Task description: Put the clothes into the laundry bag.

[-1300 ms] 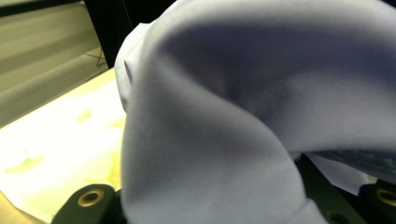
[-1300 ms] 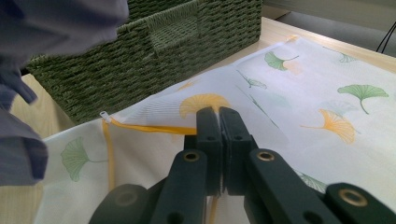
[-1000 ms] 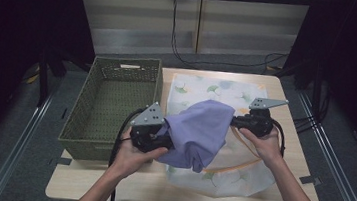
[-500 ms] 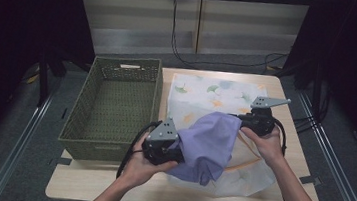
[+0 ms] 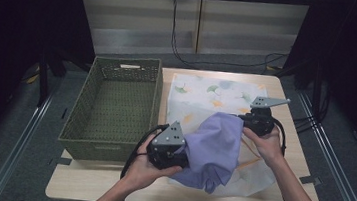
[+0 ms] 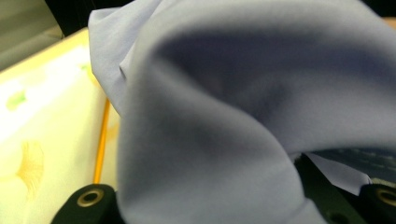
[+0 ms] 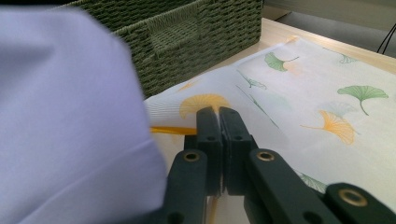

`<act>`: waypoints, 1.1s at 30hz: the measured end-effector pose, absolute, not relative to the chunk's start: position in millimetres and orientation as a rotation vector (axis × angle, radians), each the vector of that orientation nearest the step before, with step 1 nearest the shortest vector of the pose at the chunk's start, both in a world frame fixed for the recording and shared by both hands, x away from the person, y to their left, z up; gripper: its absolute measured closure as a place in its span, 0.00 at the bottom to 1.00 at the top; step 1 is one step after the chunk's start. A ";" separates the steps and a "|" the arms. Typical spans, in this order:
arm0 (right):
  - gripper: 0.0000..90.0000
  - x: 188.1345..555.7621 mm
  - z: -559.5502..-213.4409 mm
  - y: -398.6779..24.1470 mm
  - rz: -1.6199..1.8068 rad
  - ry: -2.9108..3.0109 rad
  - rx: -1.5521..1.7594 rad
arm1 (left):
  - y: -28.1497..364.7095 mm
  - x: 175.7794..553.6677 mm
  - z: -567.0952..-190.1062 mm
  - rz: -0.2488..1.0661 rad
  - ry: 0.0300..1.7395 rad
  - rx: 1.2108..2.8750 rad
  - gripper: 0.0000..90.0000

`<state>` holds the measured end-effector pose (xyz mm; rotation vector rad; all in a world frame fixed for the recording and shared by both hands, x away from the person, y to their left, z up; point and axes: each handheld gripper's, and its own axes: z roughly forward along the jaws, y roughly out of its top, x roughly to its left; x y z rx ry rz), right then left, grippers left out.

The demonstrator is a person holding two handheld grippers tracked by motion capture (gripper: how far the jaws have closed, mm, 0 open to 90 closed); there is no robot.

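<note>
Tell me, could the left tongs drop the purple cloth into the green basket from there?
Probably yes. The left tongs sit right beside the green basket, whose top is open. But the right tongs seem to hold the purple cloth too, so they would need to let go.

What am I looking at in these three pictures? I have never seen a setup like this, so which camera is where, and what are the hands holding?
No robot here: a person stands at a wooden table and holds a hand-held clamping tool in each hand. The wide picture comes from a fixed camera above, looking down; the forearms come in from the bottom. The other two come from small cameras riding on each tool, looking along its black jaws.

On the table lie a white cloth with a leaf print and, to its left, a green woven basket. Between the tools hangs a lilac cloth. The left tool grips one end; in its own view the fabric drapes right over the jaws. The right tool meets the other end; in its own view the jaws are pressed together, with the lilac cloth bunched beside them, so its exact hold is hard to see.
</note>
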<state>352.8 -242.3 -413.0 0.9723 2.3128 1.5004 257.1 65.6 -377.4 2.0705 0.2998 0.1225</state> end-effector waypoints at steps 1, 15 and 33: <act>0.98 352.7 -412.8 -242.4 1.499 2.315 0.968 | 66.0 255.2 -381.0 0.120 0.297 2.081 0.80; 0.98 353.5 -415.2 -238.1 1.493 2.332 0.961 | 51.7 281.9 -407.6 0.094 0.368 2.151 0.80; 0.98 352.6 -415.5 -236.8 1.490 2.346 0.957 | 28.9 308.8 -428.2 0.133 0.492 2.179 0.80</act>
